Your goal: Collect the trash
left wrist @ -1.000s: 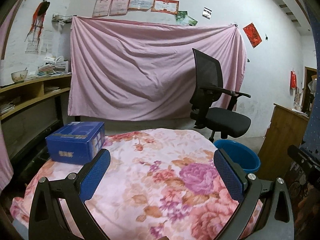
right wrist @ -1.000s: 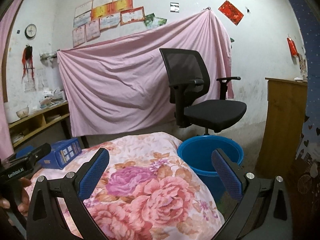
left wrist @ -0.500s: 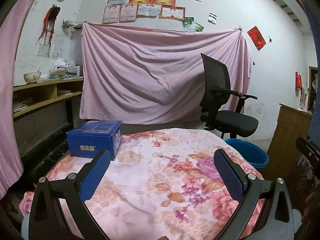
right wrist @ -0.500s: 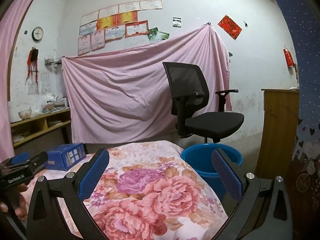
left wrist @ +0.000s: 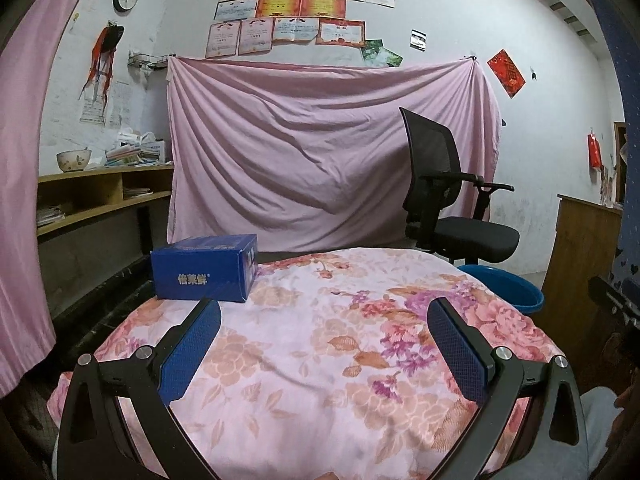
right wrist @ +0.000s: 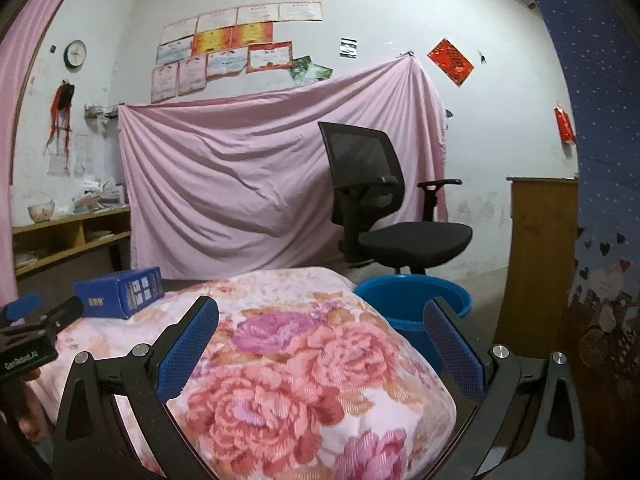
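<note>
A blue cardboard box point(left wrist: 206, 266) lies at the far left of a table draped in a floral cloth point(left wrist: 320, 344); the right wrist view also has the box point(right wrist: 120, 292) at its left. A blue plastic bucket point(right wrist: 412, 300) stands on the floor beyond the table's right side, its rim point(left wrist: 504, 286) just showing in the left wrist view. My left gripper point(left wrist: 324, 320) hovers open over the cloth, near side of the box, nothing between its fingers. My right gripper point(right wrist: 320, 318) is open too, over the table's right part, with the bucket behind its right finger.
A black office chair point(right wrist: 384, 216) stands behind the bucket before a hanging pink sheet point(left wrist: 320, 152). A wooden cabinet point(right wrist: 536, 256) is at the right, wooden shelves point(left wrist: 92, 200) with a bowl and papers at the left. The left gripper's body point(right wrist: 32, 340) shows at the right wrist view's left edge.
Both cameras have tilted upward and pulled back a little: the box and table now sit lower in view and more wall shows. Both grippers stayed open.
</note>
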The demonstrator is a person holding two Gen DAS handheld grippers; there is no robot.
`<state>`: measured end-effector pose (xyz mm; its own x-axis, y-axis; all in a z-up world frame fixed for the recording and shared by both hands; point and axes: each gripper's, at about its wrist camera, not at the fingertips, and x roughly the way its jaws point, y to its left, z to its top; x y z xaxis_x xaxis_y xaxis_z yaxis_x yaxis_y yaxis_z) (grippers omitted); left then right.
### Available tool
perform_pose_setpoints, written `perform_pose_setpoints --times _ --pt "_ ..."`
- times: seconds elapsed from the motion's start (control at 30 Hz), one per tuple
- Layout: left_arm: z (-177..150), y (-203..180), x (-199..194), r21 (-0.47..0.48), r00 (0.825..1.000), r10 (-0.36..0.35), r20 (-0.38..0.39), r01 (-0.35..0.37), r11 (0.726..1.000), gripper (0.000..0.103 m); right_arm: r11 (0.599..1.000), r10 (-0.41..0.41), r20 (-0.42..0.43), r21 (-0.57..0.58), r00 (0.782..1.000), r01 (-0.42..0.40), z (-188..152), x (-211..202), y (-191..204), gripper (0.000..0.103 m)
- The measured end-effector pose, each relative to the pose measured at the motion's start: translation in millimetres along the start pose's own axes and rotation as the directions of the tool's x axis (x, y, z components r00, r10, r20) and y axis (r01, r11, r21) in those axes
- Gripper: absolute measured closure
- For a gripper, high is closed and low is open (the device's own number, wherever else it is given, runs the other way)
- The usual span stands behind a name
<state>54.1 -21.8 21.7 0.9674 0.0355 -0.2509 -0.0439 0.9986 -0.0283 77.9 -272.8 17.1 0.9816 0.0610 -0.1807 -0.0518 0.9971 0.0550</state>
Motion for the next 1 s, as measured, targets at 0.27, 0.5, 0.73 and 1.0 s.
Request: perform_pose_setpoints --times 0.27,0.5,0.73,1.0 --pt "-15.9 -2.1 1.1 0.008 1.000 0.004 -0.001 -0.004 1.000 0.002 1.000 0.001 -0.018 -0.013 1.000 -0.001 -11.1 -0.9 3.2 0.000" --pt "-19.4 -4.6 3.6 0.015 1.000 0.008 -0.005 -0.008 1.000 0.002 1.000 -0.004 -0.028 -0.013 1.000 0.003 -13.8 0.9 2.8 0.000" --pt "-22.5 -3.3 6.0 0.010 1.000 0.010 -0.007 -0.010 1.000 0.002 1.000 0.002 -0.059 -0.021 0.998 -0.004 -15.7 5.8 5.2 0.000" --pt "-25.8 -3.5 7.4 0.019 1.000 0.016 -0.001 -0.016 1.000 0.002 0.999 0.005 -0.076 -0.036 0.997 -0.007 -17.4 8.3 8.7 0.000"
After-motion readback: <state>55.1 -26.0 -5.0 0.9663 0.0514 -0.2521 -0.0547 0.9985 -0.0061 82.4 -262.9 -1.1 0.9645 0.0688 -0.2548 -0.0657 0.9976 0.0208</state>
